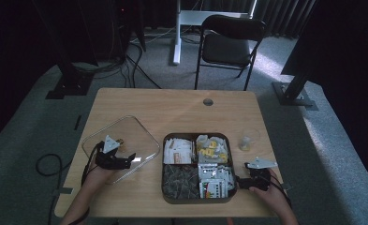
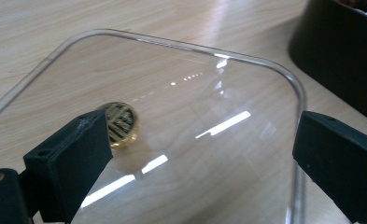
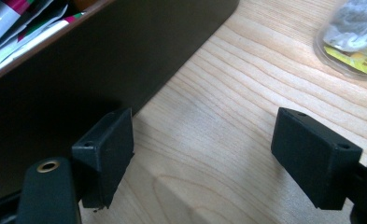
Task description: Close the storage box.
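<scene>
Black jaws of the left gripper (image 2: 197,154) stood apart over the clear lid (image 1: 121,145), lower left; centring on its gold knob (image 2: 120,123) looked wise. The right gripper (image 3: 202,154), spread empty, sat beside the tray (image 1: 195,199), lower centre.

The high view looks forward and down from above the near edge of the wooden table (image 1: 172,108), taking in the dark divided tray (image 1: 196,200) and the floor beyond; the left gripper view sits close and low over the clear lid (image 2: 181,121) left of that tray, facing across it toward the tray's wall. The right gripper view hangs just above the tabletop at the tray's right wall (image 3: 78,70), sharing that wall with the high view.
</scene>
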The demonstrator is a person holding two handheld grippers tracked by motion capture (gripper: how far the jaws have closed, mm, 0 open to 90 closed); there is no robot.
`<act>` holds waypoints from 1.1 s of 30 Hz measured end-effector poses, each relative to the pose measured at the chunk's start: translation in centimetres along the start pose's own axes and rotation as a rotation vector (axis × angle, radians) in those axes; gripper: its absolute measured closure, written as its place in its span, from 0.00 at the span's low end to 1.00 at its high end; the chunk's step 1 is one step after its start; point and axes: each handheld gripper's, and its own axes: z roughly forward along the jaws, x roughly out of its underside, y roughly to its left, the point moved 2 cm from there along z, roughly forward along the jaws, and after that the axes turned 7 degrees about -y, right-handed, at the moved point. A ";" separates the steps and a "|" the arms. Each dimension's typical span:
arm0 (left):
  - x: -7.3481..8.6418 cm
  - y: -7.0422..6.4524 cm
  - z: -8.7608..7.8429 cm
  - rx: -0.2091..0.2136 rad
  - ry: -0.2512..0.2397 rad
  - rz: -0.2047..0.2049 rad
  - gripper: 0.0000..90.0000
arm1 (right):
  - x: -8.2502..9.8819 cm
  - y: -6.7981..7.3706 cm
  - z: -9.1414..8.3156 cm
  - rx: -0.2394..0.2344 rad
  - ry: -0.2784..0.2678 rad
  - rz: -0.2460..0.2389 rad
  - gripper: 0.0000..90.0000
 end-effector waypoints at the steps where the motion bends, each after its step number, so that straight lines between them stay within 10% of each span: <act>1: 0.0 0.2 0.1 -0.009 -0.006 -0.011 0.05 | 0.0 0.0 0.0 0.000 0.000 0.000 0.23; 19: 0.5 2.8 3.1 -0.109 0.086 -0.082 0.08 | 0.0 0.0 0.0 0.000 0.000 0.000 0.23; 33: 0.7 3.5 3.8 -0.135 0.119 -0.084 0.41 | 0.0 0.0 0.0 0.001 0.000 0.000 0.23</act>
